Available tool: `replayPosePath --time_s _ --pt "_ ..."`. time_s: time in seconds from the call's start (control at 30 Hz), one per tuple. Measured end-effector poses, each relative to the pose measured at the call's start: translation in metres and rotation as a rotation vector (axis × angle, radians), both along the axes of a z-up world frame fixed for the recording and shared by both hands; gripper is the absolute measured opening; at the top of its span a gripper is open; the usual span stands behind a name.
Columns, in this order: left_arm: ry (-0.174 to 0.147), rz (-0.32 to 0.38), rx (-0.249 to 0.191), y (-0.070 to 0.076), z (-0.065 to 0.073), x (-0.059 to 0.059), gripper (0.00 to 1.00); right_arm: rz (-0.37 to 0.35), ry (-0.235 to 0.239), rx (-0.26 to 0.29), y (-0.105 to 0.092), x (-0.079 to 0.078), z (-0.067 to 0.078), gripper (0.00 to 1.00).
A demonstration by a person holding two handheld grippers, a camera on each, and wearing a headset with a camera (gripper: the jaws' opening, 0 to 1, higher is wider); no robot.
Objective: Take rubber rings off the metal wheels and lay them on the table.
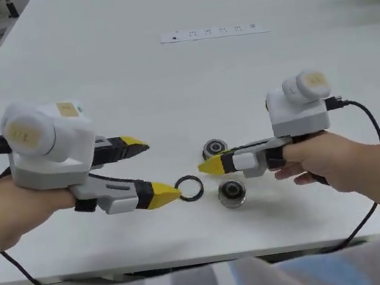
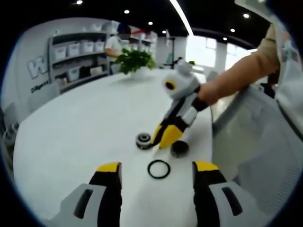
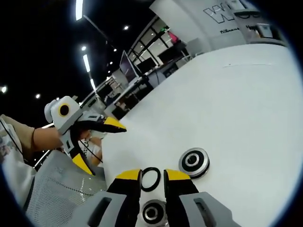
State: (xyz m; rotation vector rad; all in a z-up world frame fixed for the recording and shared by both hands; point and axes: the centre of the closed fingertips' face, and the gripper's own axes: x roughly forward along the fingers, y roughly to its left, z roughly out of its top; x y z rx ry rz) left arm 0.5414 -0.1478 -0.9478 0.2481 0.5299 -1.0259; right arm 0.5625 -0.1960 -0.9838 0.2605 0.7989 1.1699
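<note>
Rubber ring (image 1: 190, 188), thin and black, lies flat on the white table (image 1: 167, 82), low in the middle of the head view. It is off the wheels.

Two small metal wheels sit near it. One wheel (image 1: 214, 147) is just above the ring and to its right. The other wheel (image 1: 232, 193) is just to the ring's right and a bit lower.

The left gripper (image 1: 151, 170) comes in from the left side of the picture. Its yellow tips are spread wide. The lower tip is right beside the ring, but I cannot tell if it touches.

The right gripper (image 1: 209, 167) comes in from the right side and points between the two wheels. Its tips have only a narrow gap and hold nothing. In the right gripper view the ring shows through that gap.

A hand holds each gripper. Far up the table, near the top of the picture, lies a long white strip (image 1: 213, 32).
</note>
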Motion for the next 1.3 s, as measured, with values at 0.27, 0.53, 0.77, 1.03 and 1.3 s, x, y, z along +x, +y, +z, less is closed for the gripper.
replayPosePath --time_s 0.27,0.53,0.77,1.03,1.3 --pt "-0.004 0.006 0.0 -0.004 0.001 0.014 0.59 -0.074 -0.034 0.026 -0.017 0.023 0.013 0.19" --pt "-0.001 0.009 0.01 -0.008 -0.004 0.028 0.57 -0.111 -0.091 0.009 -0.032 0.039 0.019 0.22" --pt "0.015 0.012 0.014 -0.011 -0.011 0.037 0.55 -0.107 -0.154 -0.044 -0.041 0.045 0.01 0.25" --pt "0.035 0.011 0.017 -0.02 -0.018 0.044 0.54 -0.031 -0.223 -0.124 -0.044 0.04 -0.005 0.28" --pt "0.045 0.007 0.015 -0.03 -0.022 0.049 0.51 0.045 -0.287 -0.184 -0.04 0.035 -0.016 0.27"
